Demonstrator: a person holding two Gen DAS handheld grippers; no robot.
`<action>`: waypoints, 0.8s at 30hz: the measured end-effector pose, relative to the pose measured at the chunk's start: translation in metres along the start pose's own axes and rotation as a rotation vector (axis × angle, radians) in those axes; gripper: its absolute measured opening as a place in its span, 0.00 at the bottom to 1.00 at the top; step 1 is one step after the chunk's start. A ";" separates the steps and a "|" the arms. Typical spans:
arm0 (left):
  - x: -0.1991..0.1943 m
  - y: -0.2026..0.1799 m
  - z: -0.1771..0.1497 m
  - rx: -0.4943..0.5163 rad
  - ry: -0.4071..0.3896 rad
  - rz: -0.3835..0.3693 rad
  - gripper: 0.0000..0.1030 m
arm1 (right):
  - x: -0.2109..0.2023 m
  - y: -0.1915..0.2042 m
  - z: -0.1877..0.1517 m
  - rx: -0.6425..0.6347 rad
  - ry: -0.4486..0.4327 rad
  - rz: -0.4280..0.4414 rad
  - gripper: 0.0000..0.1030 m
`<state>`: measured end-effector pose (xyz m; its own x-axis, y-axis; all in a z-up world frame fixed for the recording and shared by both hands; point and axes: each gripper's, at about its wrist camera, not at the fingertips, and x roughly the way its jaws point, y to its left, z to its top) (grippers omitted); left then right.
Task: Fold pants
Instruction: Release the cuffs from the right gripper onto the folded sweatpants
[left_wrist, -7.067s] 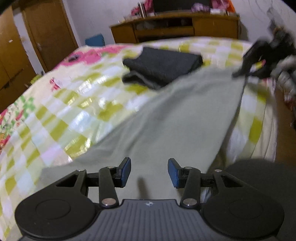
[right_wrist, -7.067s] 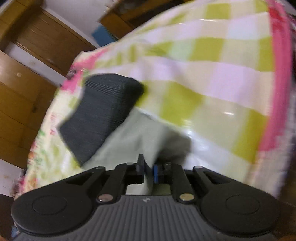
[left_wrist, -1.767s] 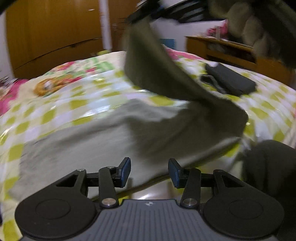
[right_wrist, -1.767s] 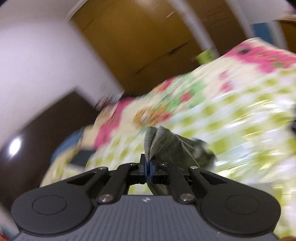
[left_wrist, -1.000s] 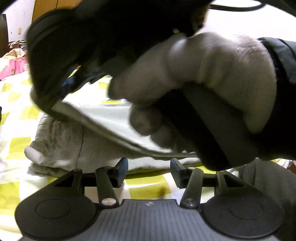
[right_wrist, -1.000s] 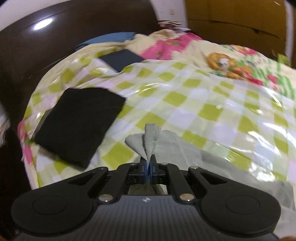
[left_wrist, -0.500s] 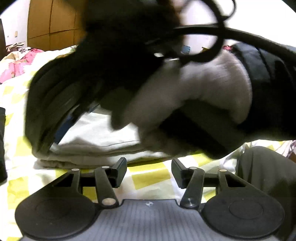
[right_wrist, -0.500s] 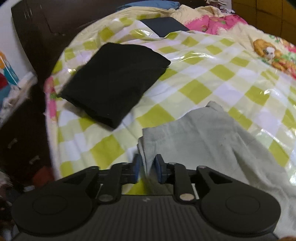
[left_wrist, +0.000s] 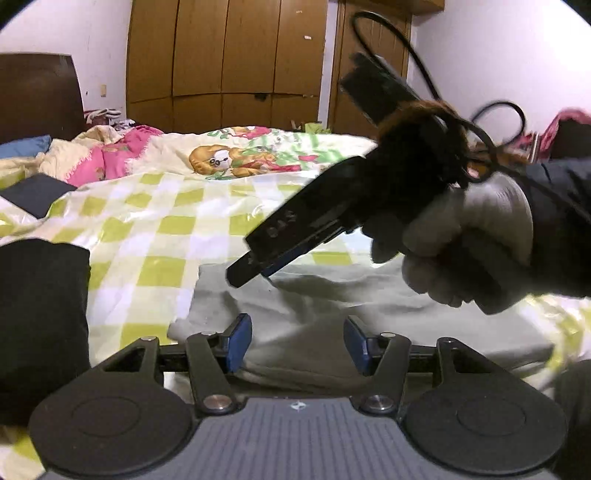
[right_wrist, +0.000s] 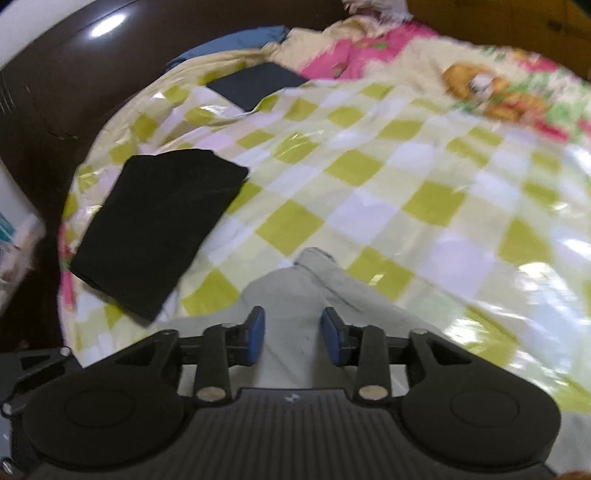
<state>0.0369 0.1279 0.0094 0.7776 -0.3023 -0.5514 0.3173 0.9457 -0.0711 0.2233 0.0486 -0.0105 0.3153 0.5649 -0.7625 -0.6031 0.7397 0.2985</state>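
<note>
The right gripper (right_wrist: 291, 341) has just been opening, dropping the grey pants (right_wrist: 295, 295) near the bed's (right_wrist: 406, 184) edge; this fold looks finished. The left gripper (left_wrist: 297, 345) is spread, empty.

The near edge of the grey pants (left_wrist: 388, 306) lay hidden behind the left gripper's body, and their right end was cut off by a dark shape at the frame edge. The black folded garment (left_wrist: 40, 321) ran off the left edge. In the right wrist view the far bedding (right_wrist: 491, 88) was smeared by blur, and the pants' near part disappeared under the right gripper (right_wrist: 293, 334).
</note>
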 end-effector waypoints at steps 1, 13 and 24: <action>0.001 0.001 -0.003 0.018 0.005 0.008 0.66 | 0.006 -0.004 0.002 -0.008 0.009 0.014 0.38; 0.037 0.006 -0.018 0.000 0.186 -0.047 0.66 | 0.027 -0.013 0.007 -0.109 0.141 0.155 0.40; 0.036 0.003 -0.021 -0.018 0.202 -0.042 0.68 | -0.019 -0.016 0.034 -0.037 -0.088 0.169 0.41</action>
<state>0.0540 0.1221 -0.0285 0.6386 -0.3133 -0.7029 0.3358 0.9353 -0.1118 0.2520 0.0380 0.0190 0.2686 0.7109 -0.6499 -0.6792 0.6183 0.3956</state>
